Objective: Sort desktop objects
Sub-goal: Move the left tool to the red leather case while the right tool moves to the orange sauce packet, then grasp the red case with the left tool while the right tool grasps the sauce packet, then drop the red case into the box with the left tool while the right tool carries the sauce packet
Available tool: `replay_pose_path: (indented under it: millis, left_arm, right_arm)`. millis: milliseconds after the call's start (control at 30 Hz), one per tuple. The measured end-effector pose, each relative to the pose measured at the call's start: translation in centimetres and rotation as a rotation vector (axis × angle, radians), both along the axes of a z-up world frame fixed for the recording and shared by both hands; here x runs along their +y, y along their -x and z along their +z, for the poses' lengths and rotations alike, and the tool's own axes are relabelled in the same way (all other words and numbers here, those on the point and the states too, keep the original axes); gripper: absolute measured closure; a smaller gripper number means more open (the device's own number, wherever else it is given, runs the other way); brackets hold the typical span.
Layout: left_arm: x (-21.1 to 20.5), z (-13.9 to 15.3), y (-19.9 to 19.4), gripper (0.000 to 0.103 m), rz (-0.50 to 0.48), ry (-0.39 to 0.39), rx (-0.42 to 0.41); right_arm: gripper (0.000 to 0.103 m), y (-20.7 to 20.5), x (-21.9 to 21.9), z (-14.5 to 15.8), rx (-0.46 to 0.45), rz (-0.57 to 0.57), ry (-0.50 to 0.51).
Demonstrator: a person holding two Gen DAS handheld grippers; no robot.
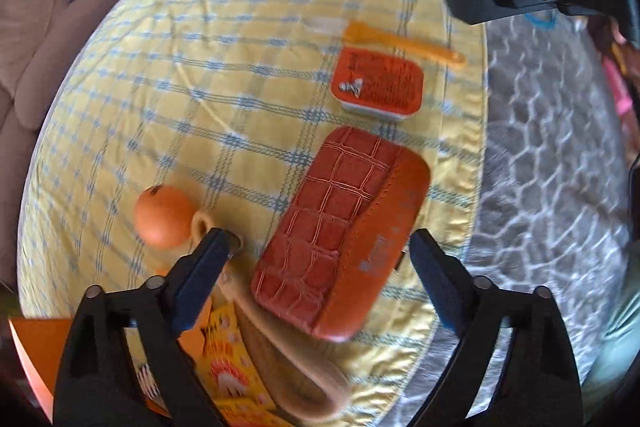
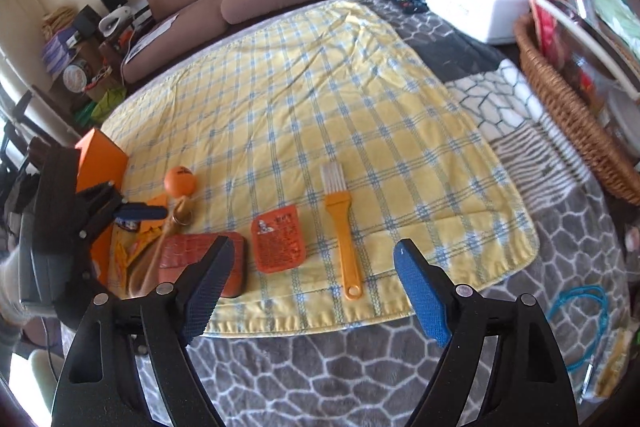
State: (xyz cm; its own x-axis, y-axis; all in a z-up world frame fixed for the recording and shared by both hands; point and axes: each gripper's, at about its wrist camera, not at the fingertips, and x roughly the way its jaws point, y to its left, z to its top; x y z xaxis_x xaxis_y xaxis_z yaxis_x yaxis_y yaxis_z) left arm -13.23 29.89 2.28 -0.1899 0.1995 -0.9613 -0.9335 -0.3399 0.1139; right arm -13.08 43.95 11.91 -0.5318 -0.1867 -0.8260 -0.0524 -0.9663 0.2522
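cloth (image 2: 304, 99) on table | case (image 2: 192, 255), packet (image 2: 278, 245), brush (image 2: 340, 223) in row 9-to-3 along cloth's near edge | ball (image 2: 180, 179) at 11 of case | basket (image 2: 560, 99) at 2

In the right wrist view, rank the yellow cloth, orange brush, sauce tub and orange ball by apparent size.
1. Yellow cloth
2. Orange brush and sauce tub: similar; brush longer, tub wider, not ranked.
3. Orange ball, though it lies farther away.

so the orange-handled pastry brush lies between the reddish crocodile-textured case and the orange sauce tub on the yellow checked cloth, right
Not quite. The orange sauce tub is the middle one: it lies between the reddish crocodile-textured case and the orange-handled pastry brush, all on the yellow checked cloth. The right wrist view shows it.
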Motion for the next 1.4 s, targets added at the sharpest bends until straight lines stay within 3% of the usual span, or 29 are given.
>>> replay_pose_path:
  millis: [100, 233, 433, 500, 567, 600, 633, 667, 700, 867, 1000, 1100, 1167, 1400]
  left_arm:
    - [0.8, -0.9, 0.1, 0.015, -0.016, -0.001, -0.024]
    - [0.5, -1.1, 1.0, 0.02, 0.004, -0.046, -0.117]
    - [-0.3, -0.9, 0.9, 0.028, 0.009, -0.088, -0.127]
    - [-0.3, -1.0, 0.8, 0.026, 0.014, -0.094, -0.128]
    - [-0.1, -1.2, 0.5, 0.014, 0.009, -0.091, -0.128]
    - [0.1, -1.4, 0.2, 0.013, 0.004, -0.08, -0.119]
    - [0.2, -1.4, 0.0, 0.015, 0.003, -0.07, -0.108]
    - [0.2, -1.1, -0.1, 0.032, 0.004, -0.079, -0.107]
    - [0.1, -0.7, 0.0, 0.036, 0.01, -0.088, -0.114]
    - [-0.6, 0.2, -0.5, 0.04, 0.051, -0.1, -0.099]
    - [-1.8, 2.7, -0.1, 0.04, 0.135, -0.171, -0.117]
    - [-3.6, 5.6, 0.8, 0.04, 0.195, -0.278, -0.218]
    - [-4.8, 7.0, 0.6, 0.04, 0.215, -0.31, -0.234]
    - [-13.8, 14.4, 1.2, 0.04, 0.37, -0.429, -0.207]
  right_arm:
    - [0.022, 0.8, -0.8, -1.6, -0.016, 0.036, -0.018]
    - [0.027, 2.0, -1.6, -3.2, -0.03, 0.067, -0.008]
    - [0.03, 3.5, -3.3, -4.9, -0.046, 0.102, -0.016]
    - [0.03, 4.1, -3.9, -5.4, -0.056, 0.11, -0.032]
    - [0.03, 4.5, -4.3, -6.2, -0.072, 0.115, -0.052]
    - [0.031, 4.7, -4.3, -6.4, -0.071, 0.112, -0.057]
    - [0.036, 4.8, -4.2, -6.4, -0.068, 0.109, -0.06]
    - [0.049, 4.9, -4.1, -6.5, -0.068, 0.106, -0.068]
    - [0.06, 5.0, -4.0, -6.4, -0.064, 0.108, -0.065]
    - [0.062, 4.6, -3.7, -5.8, -0.055, 0.096, -0.069]
    - [0.062, 3.5, -2.7, -4.0, -0.016, 0.062, -0.006]
    - [0.062, 2.9, -2.8, -2.2, 0.0, 0.062, -0.005]
    - [0.062, 2.2, -3.0, -0.8, 0.012, 0.067, -0.007]
    - [0.062, 0.1, -4.7, 2.2, 0.023, 0.071, 0.013]
